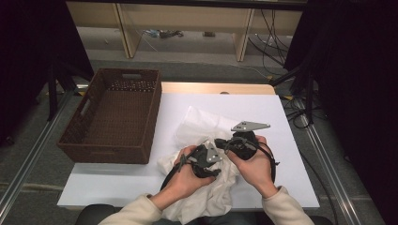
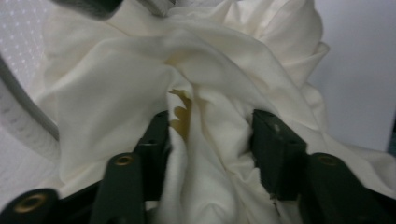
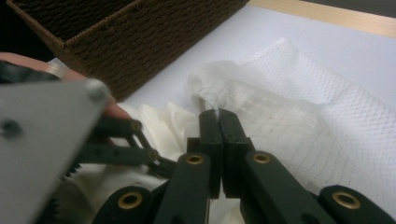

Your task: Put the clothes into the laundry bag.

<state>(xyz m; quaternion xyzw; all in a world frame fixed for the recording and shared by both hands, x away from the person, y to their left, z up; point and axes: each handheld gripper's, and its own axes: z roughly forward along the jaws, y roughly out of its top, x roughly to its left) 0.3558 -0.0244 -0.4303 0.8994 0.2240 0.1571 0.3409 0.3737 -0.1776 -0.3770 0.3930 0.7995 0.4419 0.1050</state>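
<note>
The cream-white garment point(image 1: 206, 187) lies crumpled on the near part of the white worktop point(image 1: 272, 117), its near edge hanging over the front. A sheer white mesh fabric point(image 1: 199, 124) spreads from the heap toward the middle of the worktop. The left hand-held gripper point(image 1: 212, 172) is pushed into the heap; in the left gripper view its jaws stand partly apart with a raised fold of the garment point(image 2: 205, 154) between them, both pads against the cloth. The right hand-held gripper point(image 3: 218, 114), just beside the left, has its jaws pressed together, pinching an edge of the mesh fabric point(image 3: 289, 107). A brown wicker basket point(image 1: 84, 140) stands at the left edge of the worktop, apart from the cloth.
</note>
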